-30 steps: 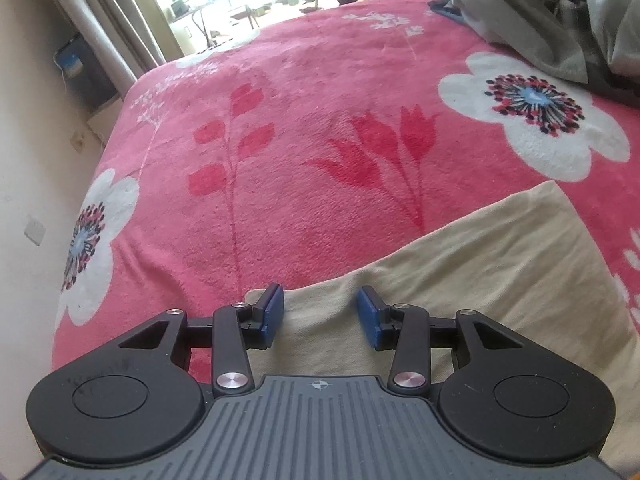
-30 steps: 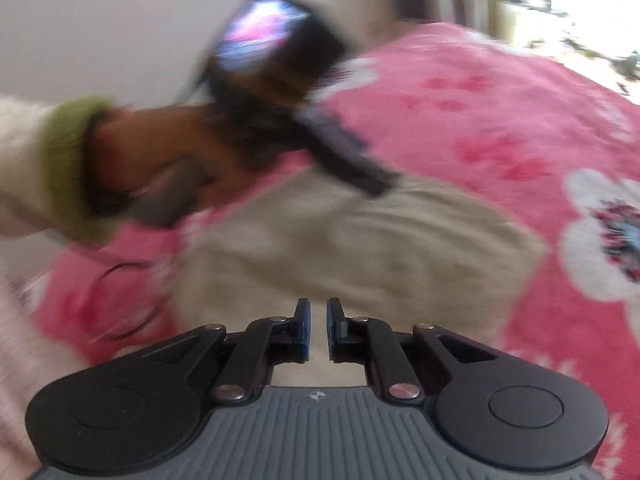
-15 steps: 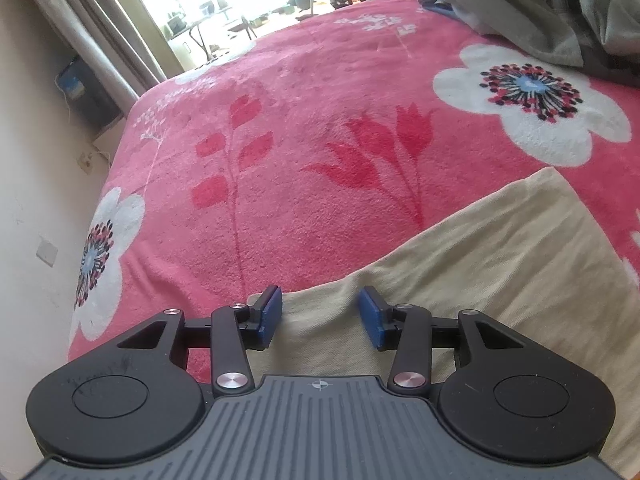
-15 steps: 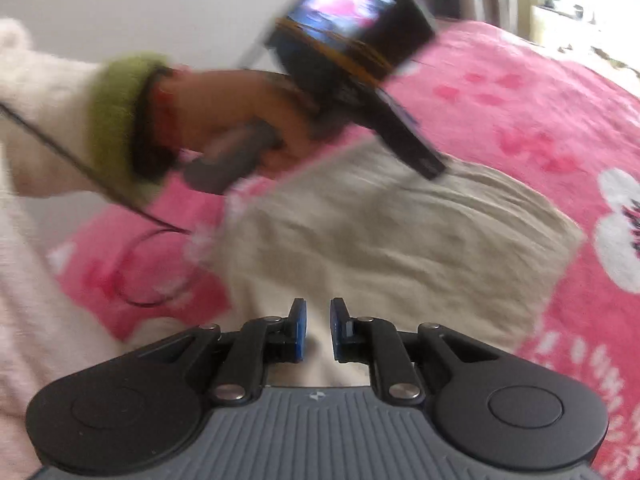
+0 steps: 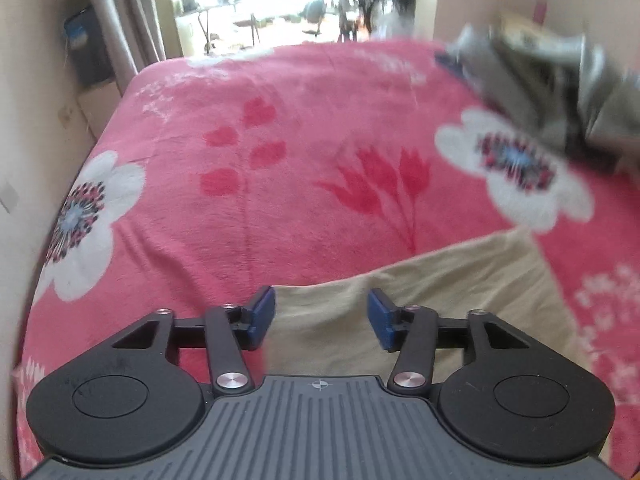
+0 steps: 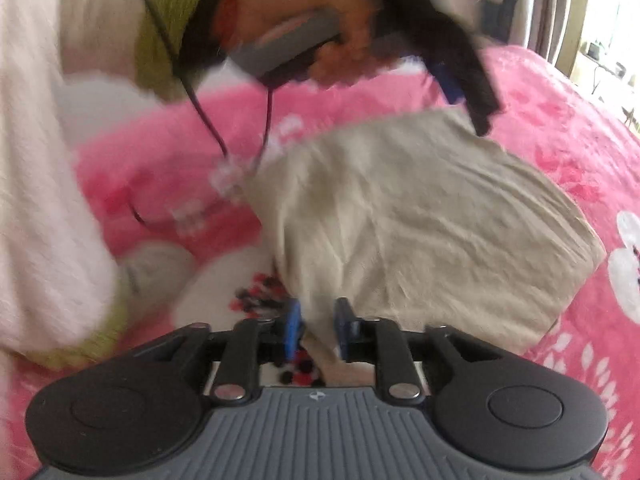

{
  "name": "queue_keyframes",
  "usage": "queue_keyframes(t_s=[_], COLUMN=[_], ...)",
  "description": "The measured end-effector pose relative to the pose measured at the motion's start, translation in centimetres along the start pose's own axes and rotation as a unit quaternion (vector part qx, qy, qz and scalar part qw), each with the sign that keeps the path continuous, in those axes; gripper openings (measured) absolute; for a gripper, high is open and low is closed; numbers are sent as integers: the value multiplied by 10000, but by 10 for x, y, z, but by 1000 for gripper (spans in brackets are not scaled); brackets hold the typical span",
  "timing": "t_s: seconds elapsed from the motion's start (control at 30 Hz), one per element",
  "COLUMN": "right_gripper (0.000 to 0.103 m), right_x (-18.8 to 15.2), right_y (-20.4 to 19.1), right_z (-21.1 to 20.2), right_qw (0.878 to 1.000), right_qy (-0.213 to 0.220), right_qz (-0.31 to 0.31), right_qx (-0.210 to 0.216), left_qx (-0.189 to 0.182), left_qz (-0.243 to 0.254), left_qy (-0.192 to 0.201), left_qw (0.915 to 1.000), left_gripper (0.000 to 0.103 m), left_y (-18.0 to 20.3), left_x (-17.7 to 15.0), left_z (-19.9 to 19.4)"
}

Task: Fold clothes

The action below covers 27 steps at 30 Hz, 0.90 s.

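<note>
A folded beige garment (image 5: 420, 300) is seen in the lower centre and lower right of the left wrist view, laid flat on a pink blanket (image 5: 280, 140) printed with white flowers and red tulips. In the right wrist view the same garment (image 6: 420, 220) fills the middle of the frame as a creased, roughly rectangular fold.

The left gripper (image 5: 321, 314) is shown at the bottom of its own view with its blue pads set wide and opening; the garment's near left corner is seen between them, but no pad is pressed on the cloth, so nothing is gripped. In the right wrist view that tool (image 6: 452, 64) is seen at the upper centre, blurred, above the garment's far corner, carried by a hand (image 6: 340, 40) with a green cuff (image 6: 160, 32) on a white fleece sleeve; a dark cable (image 6: 204, 116) is trailed from it across the blanket.

The right gripper (image 6: 318, 330) is placed at the bottom of its view, jaws narrowly parted and opening. A corner of the beige cloth is seen between the pads, seemingly released rather than pinched, though the blur leaves contact uncertain.

A heap of grey clothes (image 5: 560, 92) is piled at the upper right of the left view, blurred. Curtains (image 5: 132, 20) and a bright window are found at the upper left and top.
</note>
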State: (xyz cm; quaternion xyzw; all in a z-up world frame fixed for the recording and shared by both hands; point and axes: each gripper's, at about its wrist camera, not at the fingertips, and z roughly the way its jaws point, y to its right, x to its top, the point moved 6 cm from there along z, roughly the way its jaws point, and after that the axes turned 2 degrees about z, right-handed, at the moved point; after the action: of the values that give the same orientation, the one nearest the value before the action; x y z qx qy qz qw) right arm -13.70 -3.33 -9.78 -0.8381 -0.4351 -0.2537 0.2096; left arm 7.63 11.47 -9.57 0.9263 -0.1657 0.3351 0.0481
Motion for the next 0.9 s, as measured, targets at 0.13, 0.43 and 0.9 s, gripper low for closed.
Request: queue_keyframes(t_s=[0.13, 0.43, 0.9], right_gripper=[40, 51, 53], right_x=[-4, -47, -39], right_y=[64, 182, 206], right_z=[-31, -13, 46], right_qw=[9836, 8871, 8260], right_qy=[456, 659, 943], right_qz=[1735, 4550, 5432], right_qx=[210, 415, 1178], left_qx=[-632, -2225, -3062], left_qz=[-394, -1707, -1945], left_qy=[-231, -1253, -1243], left_qw=[9970, 9517, 9236], left_gripper=[69, 69, 71], left_y=[-25, -36, -32], left_x=[-25, -88, -82], left_z=[-17, 4, 33])
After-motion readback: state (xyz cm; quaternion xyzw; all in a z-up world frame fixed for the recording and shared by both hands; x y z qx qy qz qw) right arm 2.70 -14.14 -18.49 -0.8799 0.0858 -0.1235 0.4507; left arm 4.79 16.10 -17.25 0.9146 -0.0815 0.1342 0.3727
